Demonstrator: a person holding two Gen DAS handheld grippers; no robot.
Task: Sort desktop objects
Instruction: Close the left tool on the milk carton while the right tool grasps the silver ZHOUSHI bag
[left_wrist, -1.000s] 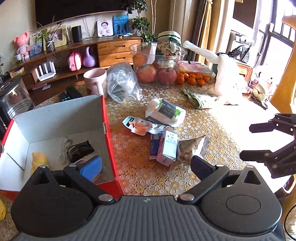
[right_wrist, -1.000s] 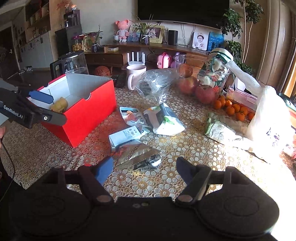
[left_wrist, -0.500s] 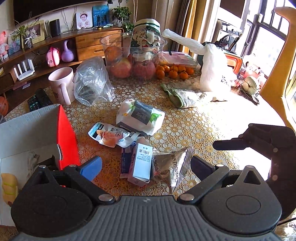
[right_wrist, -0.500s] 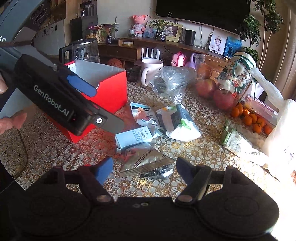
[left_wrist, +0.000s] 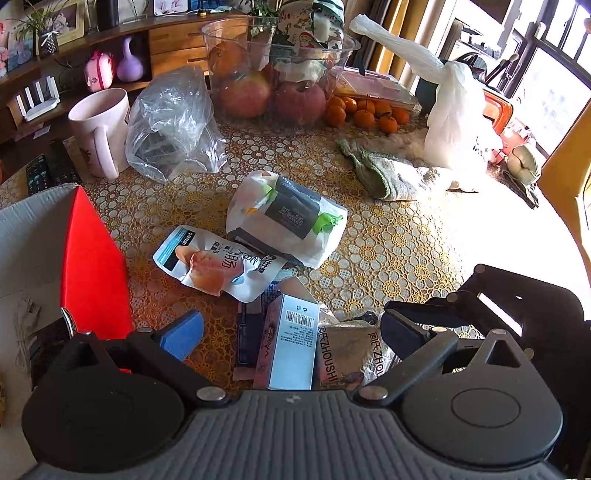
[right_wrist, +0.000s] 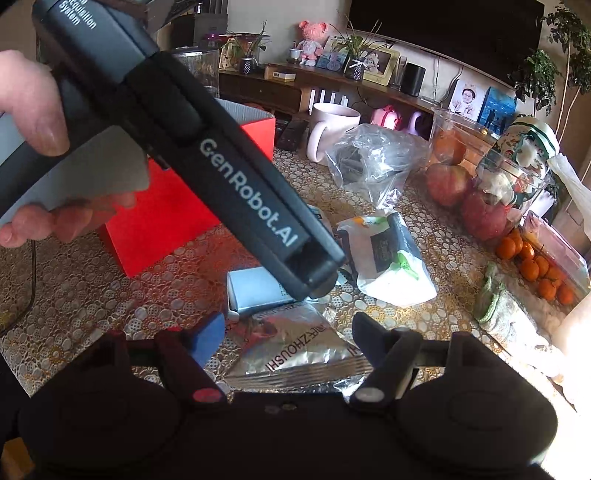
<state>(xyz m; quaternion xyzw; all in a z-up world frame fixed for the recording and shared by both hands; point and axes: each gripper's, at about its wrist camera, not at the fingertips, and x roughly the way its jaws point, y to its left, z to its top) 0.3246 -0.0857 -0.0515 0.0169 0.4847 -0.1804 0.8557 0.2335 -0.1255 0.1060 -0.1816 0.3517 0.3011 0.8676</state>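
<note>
A loose pile lies on the lace tablecloth beside the red box (left_wrist: 92, 266) (right_wrist: 166, 221). It holds a small barcode carton (left_wrist: 295, 347) (right_wrist: 255, 288), a silver snack packet (left_wrist: 347, 354) (right_wrist: 295, 347), a sausage pouch (left_wrist: 218, 262) and a white pouch with a dark label (left_wrist: 291, 221) (right_wrist: 388, 258). My left gripper (left_wrist: 291, 332) hangs open over the carton and the silver packet, touching neither. My right gripper (right_wrist: 290, 334) is open just above the silver packet, its body showing at the right in the left wrist view (left_wrist: 517, 306). The left gripper's body (right_wrist: 221, 166), held by a hand (right_wrist: 33, 122), crosses the right wrist view and hides part of the pile.
Behind the pile stand a pink mug (left_wrist: 99, 129), a crumpled clear bag (left_wrist: 173, 125), a clear fruit bowl (left_wrist: 277, 74) and small oranges (left_wrist: 365, 110). A green cloth (left_wrist: 384, 173) and a white plastic bag (left_wrist: 458, 122) lie at the right. A remote (left_wrist: 48, 170) lies far left.
Both grippers have come down and closed in on the pile. The left one swung right, away from the red box, and now fills the upper left of the right wrist view.
</note>
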